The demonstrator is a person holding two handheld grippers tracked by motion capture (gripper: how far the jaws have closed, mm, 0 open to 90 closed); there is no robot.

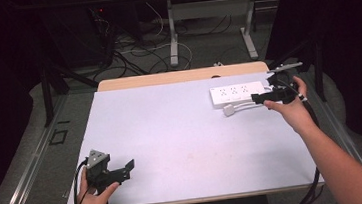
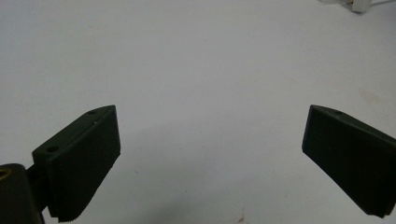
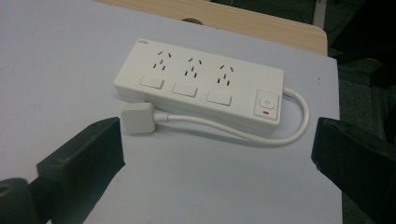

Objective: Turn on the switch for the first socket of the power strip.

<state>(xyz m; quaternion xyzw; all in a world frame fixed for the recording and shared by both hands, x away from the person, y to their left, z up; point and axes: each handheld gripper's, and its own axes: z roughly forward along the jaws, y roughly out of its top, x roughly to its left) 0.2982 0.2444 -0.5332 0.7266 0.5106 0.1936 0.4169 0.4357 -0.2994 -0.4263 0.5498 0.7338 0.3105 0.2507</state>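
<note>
We see both jaws wide apart, empty: left hand-held gripper (image 1: 125,168) near tabletop (image 1: 171,128) front, right hand-held gripper (image 1: 259,97) by white power strip (image 1: 237,94) w/ 3 sockets.

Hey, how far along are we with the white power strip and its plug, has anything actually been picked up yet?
Nothing looks done yet. The white three-socket power strip lies flat on the pale table mat, its white plug resting loose beside it, cord looped round. In hand: the right gripper hovers open next to the strip, holding nothing. The left gripper waits open near the table's front edge. Grasping the plug or strip is all still to come.
</note>
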